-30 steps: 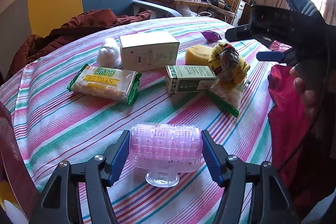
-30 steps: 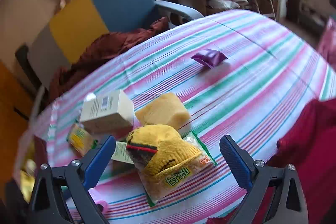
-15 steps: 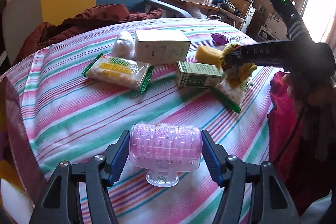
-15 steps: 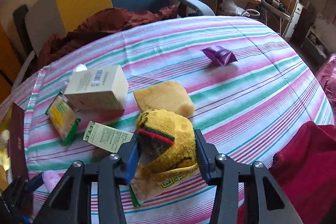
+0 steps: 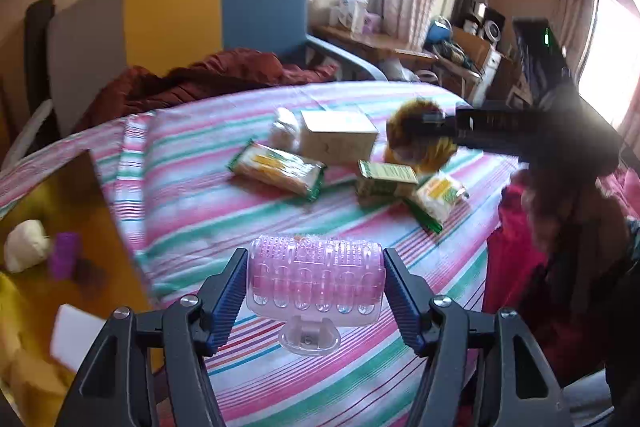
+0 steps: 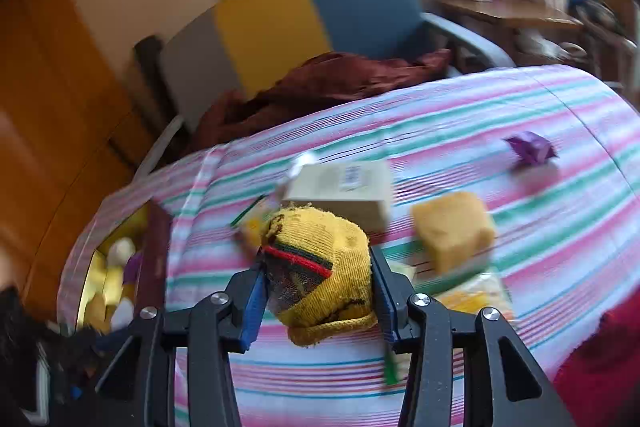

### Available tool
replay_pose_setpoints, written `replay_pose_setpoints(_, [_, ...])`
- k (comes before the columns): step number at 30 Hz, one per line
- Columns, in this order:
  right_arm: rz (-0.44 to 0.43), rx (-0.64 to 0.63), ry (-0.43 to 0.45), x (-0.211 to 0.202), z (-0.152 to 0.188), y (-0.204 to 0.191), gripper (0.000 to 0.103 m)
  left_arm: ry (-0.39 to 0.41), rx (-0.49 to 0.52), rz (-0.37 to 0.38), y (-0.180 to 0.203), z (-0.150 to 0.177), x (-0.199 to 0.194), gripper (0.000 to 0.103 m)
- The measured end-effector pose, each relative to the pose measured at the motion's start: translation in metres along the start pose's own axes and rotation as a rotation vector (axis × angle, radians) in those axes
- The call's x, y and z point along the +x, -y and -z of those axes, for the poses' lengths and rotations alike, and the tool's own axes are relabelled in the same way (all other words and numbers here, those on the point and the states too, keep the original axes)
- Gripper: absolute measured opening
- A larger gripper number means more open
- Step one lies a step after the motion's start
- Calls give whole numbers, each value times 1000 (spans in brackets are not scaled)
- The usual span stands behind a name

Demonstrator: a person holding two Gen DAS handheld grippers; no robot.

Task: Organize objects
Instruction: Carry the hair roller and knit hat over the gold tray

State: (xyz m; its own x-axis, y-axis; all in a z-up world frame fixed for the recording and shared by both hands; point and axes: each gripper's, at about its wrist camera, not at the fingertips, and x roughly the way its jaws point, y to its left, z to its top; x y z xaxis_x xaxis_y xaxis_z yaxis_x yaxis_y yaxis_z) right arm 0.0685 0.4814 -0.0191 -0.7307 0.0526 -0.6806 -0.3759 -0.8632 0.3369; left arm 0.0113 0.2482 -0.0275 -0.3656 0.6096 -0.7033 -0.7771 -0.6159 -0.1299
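My left gripper (image 5: 314, 291) is shut on a pink clear plastic roller (image 5: 316, 279) and holds it above the striped table (image 5: 192, 195). My right gripper (image 6: 318, 291) is shut on a yellow knitted sock (image 6: 320, 267) with a red and green band, lifted above the table; it also shows in the left wrist view (image 5: 420, 139). An open yellow-lined box (image 5: 44, 267) with small items sits at the table's left edge; it also shows in the right wrist view (image 6: 112, 267).
On the table lie a cream carton (image 5: 338, 137), a biscuit pack (image 5: 278, 169), a green box (image 5: 386, 179), a second snack pack (image 5: 438, 195), a white wad (image 5: 284, 131), a yellow sponge (image 6: 452, 231) and a purple packet (image 6: 530, 147). An armchair (image 6: 300, 23) with brown cloth stands behind.
My right gripper closed on the yellow sock and lifted it off the snack pack, moving left. My left gripper carried the pink roller up and left, bringing the yellow-lined box into view.
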Motion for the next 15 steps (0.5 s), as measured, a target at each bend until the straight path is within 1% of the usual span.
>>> replay_pose_setpoints(3, [-19,-65,-40,6,8,-21,47,28,-45,-26,-17,0,-21,66])
replay_pose_setpoints(5, [-22,-90,-54,9,10,-32,47,52,-79,-64,-31,1,-35,66])
replay_pose_setpoints(10, [-90,-136,-78,16,13,-72,47,96,-200,-143,-77,7,-63,66])
replay_pose_setpoints(15, [-173,-199,-113,27,19,-124,47,121,-314,-227,-124,20,-86,66])
